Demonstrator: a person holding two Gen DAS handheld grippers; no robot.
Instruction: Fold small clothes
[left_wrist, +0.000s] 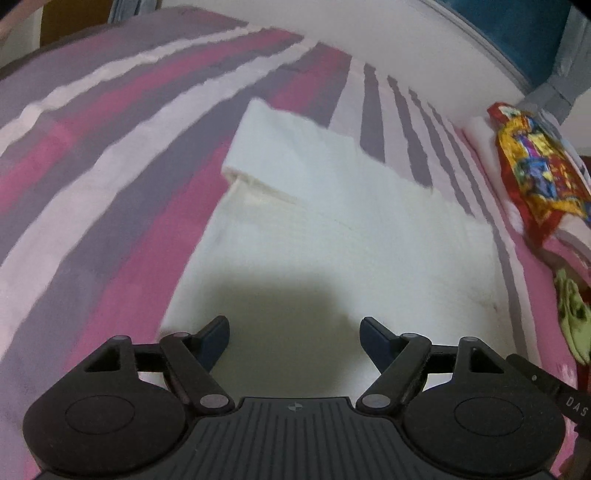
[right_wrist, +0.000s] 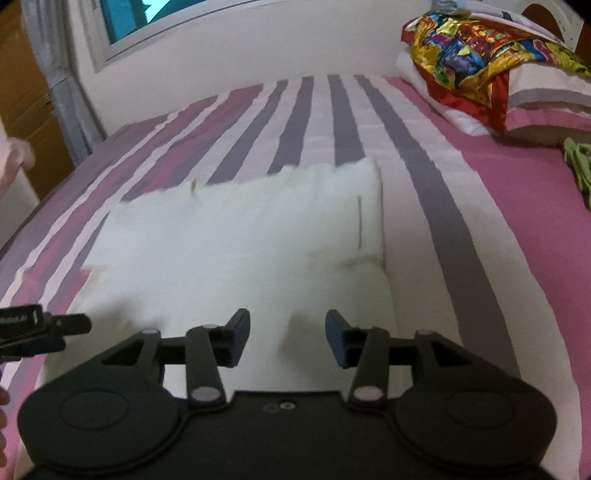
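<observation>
Garment (left_wrist: 332, 229): white, lying flat on the bed, one sleeve (left_wrist: 258, 147) folded over toward the far left corner in the left view
Edges: near hem is sitting under both grippers; in the right view the right edge (right_wrist: 380, 221) is running along a grey stripe
Left gripper (left_wrist: 294, 334): jaws standing wide apart over the cloth, gripping nothing
Right gripper (right_wrist: 288, 338): jaws parted, holding nothing, hovering over the near hem
Open room: bare bedspread (left_wrist: 92, 184) is stretching left of the garment and beyond it
Far right: pillows (right_wrist: 535, 92) carrying a colourful cloth (right_wrist: 472, 48); green item (right_wrist: 580, 166) lying apart
Room: white wall (right_wrist: 258, 44), window (right_wrist: 125, 18) above
</observation>
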